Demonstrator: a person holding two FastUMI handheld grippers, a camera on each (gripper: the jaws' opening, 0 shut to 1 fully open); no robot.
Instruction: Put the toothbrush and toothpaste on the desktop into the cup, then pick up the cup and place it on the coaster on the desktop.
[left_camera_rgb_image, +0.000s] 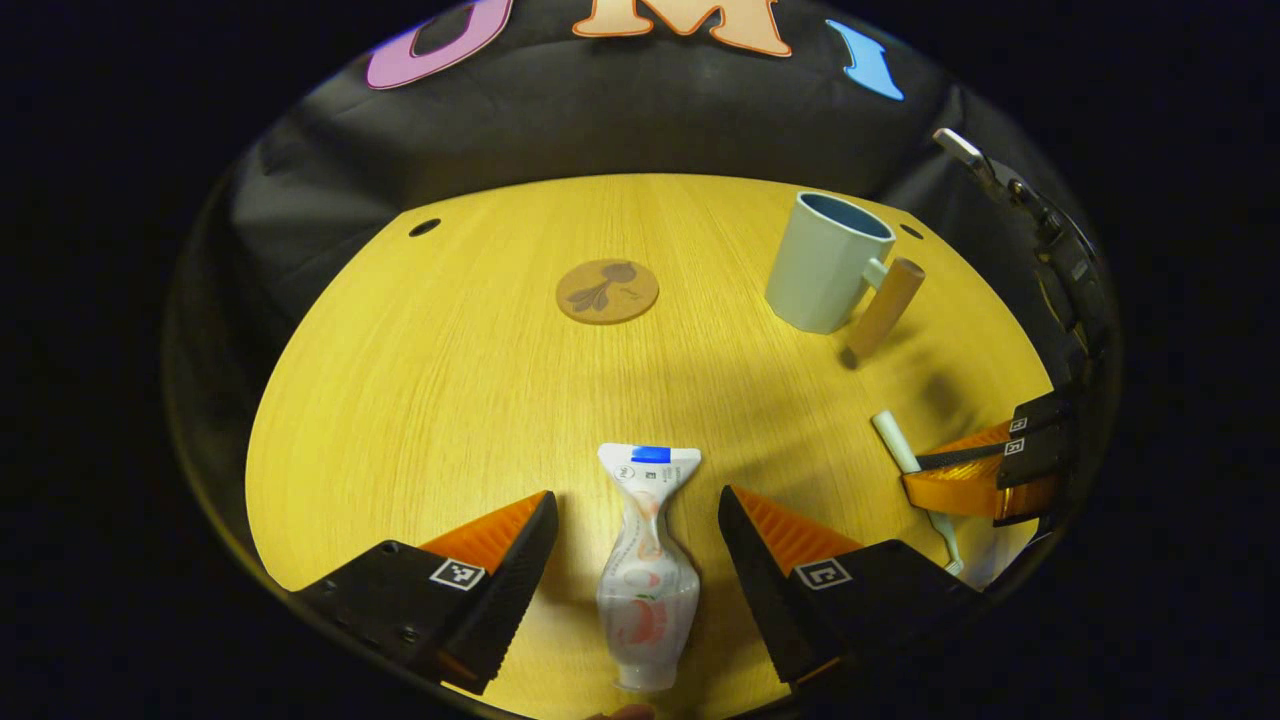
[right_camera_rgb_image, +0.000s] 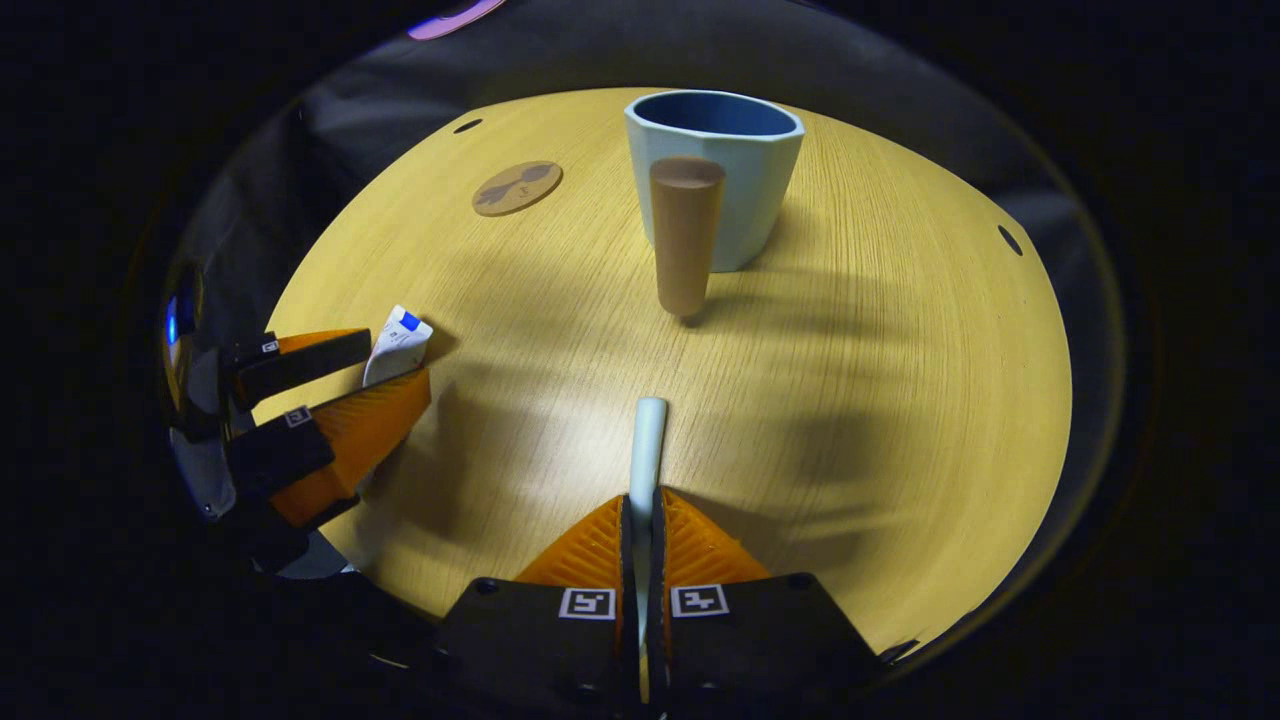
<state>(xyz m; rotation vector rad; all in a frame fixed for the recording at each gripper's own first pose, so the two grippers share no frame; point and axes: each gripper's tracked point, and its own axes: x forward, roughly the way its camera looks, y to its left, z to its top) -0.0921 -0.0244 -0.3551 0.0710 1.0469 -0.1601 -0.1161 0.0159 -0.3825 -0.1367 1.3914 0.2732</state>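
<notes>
Toothpaste (left_camera_rgb_image: 647, 560) lies bottom centre of left gripper view, long axis running between left gripper (left_camera_rgb_image: 638, 560) fingers, jaws spread, not touching. Right gripper (right_camera_rgb_image: 641, 545) clamped on toothbrush (right_camera_rgb_image: 646, 450), handle pointing toward cup (right_camera_rgb_image: 714, 175), upper centre.

A white toothpaste tube (left_camera_rgb_image: 647, 565) lies flat between the spread fingers of the left gripper (left_camera_rgb_image: 637, 545). The pale toothbrush (right_camera_rgb_image: 646, 450) is pinched in the right gripper (right_camera_rgb_image: 640, 530), handle pointing ahead toward the upright light-blue cup (right_camera_rgb_image: 715, 175); the round brown coaster (right_camera_rgb_image: 517, 187) lies farther ahead, left.
</notes>
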